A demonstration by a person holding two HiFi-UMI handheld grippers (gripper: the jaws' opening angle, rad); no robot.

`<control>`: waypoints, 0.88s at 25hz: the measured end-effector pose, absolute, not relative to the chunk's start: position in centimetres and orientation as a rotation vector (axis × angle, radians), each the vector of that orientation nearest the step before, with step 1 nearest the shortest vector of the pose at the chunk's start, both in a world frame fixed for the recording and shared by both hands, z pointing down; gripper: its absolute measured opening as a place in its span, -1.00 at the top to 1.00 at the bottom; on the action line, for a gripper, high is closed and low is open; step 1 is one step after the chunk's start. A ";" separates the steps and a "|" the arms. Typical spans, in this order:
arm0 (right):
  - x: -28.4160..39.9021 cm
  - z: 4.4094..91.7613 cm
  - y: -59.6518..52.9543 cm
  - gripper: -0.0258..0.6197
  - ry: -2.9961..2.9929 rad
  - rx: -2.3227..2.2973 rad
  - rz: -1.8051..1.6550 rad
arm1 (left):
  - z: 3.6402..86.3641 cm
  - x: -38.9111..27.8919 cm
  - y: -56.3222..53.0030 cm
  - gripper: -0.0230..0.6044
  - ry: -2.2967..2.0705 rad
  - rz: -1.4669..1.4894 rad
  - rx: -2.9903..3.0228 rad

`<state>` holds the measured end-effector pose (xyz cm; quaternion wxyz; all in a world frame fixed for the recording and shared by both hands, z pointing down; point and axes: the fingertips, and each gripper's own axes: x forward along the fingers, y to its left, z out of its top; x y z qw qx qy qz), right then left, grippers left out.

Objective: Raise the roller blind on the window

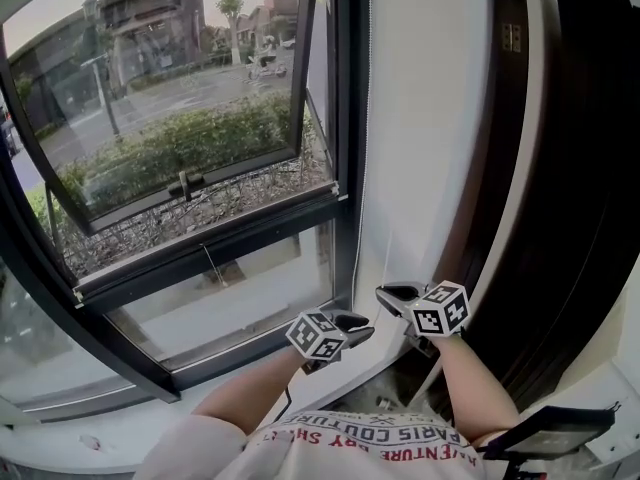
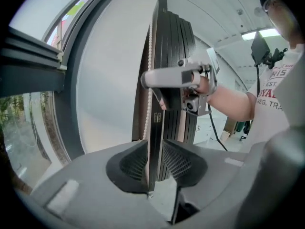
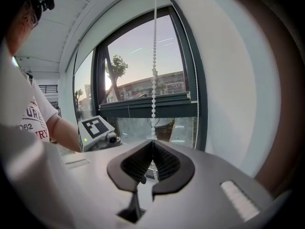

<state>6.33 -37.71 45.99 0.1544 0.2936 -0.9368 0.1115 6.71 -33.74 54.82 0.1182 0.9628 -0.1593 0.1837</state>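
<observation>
Right gripper [image 3: 153,143] is pinched shut on the bead chain [image 3: 154,80], lower middle of its view. Left gripper [image 2: 155,143] has its jaws apart, not clamping anything.

Soft daylight comes through the window [image 1: 180,118] at ten o'clock of the head view, while the dark panel [image 1: 590,168] at three o'clock sinks almost to black. Both gripper views bow straight frames into curves and vignette to black at the corners. A ceiling light [image 2: 259,33] glares at two o'clock in the left gripper view. The bead chain [image 3: 154,80] reads sharp against pale sky.
</observation>
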 end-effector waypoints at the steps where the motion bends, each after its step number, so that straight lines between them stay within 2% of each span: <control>1: 6.4 46.0 -37.6 0.90 -2.686 0.842 0.324 | 53.6 6.7 -33.6 0.59 -0.455 0.521 2.839; 13: 6.9 45.6 -36.3 0.90 -2.706 0.840 0.343 | 37.7 7.3 -35.1 0.56 -0.482 0.202 3.016; 22: 6.8 45.4 -35.0 0.90 -2.714 0.819 0.331 | 29.0 8.0 -37.2 0.56 -0.536 0.040 3.013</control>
